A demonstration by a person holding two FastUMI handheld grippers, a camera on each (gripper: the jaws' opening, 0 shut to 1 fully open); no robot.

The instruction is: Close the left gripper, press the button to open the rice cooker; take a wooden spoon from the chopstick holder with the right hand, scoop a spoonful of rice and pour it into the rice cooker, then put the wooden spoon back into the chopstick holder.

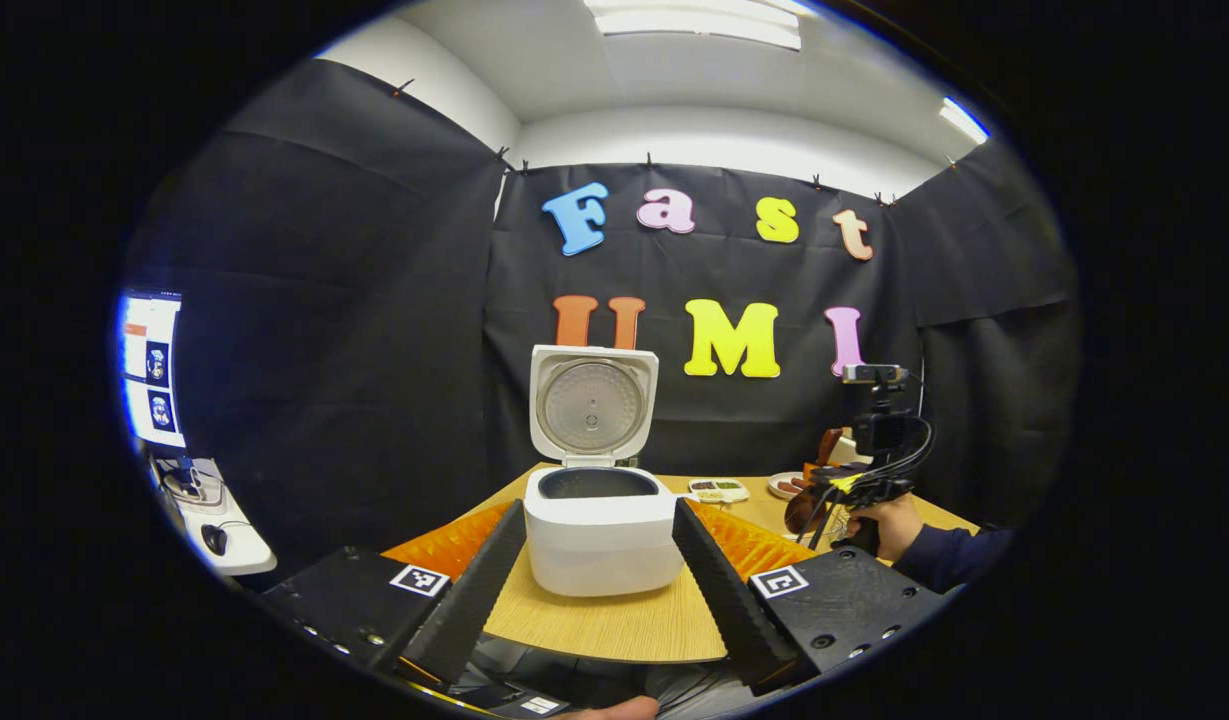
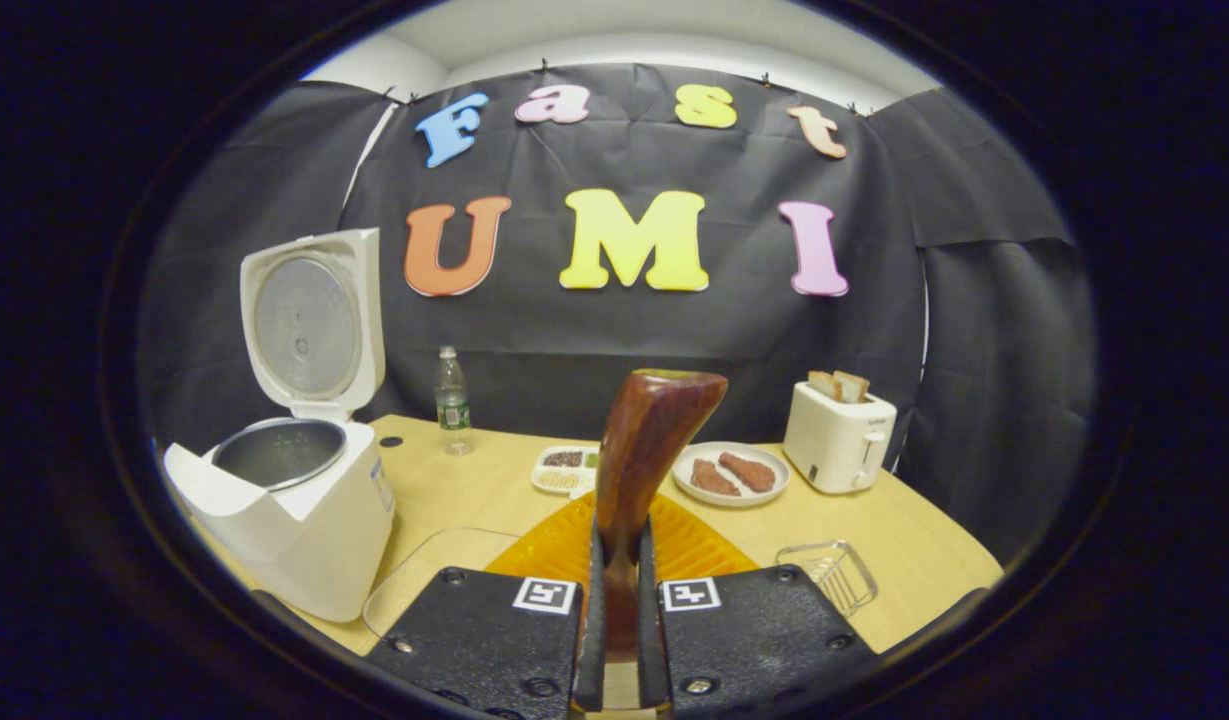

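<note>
White rice cooker [image 1: 602,535] on the light wooden table [image 1: 614,625], lid up, framed by the wide-spread left gripper [image 1: 599,575]. Right gripper [image 2: 619,590] clamps the dark-brown wooden spoon [image 2: 646,450] by its handle, bowl upright, above the orange ridged mat [image 2: 694,545].

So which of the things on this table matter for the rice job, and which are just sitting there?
Job: rice cooker, lid up; wooden spoon, held in the right tongs; divided dish of grains.
Lying about: toaster, plate, water bottle, wire basket.
</note>
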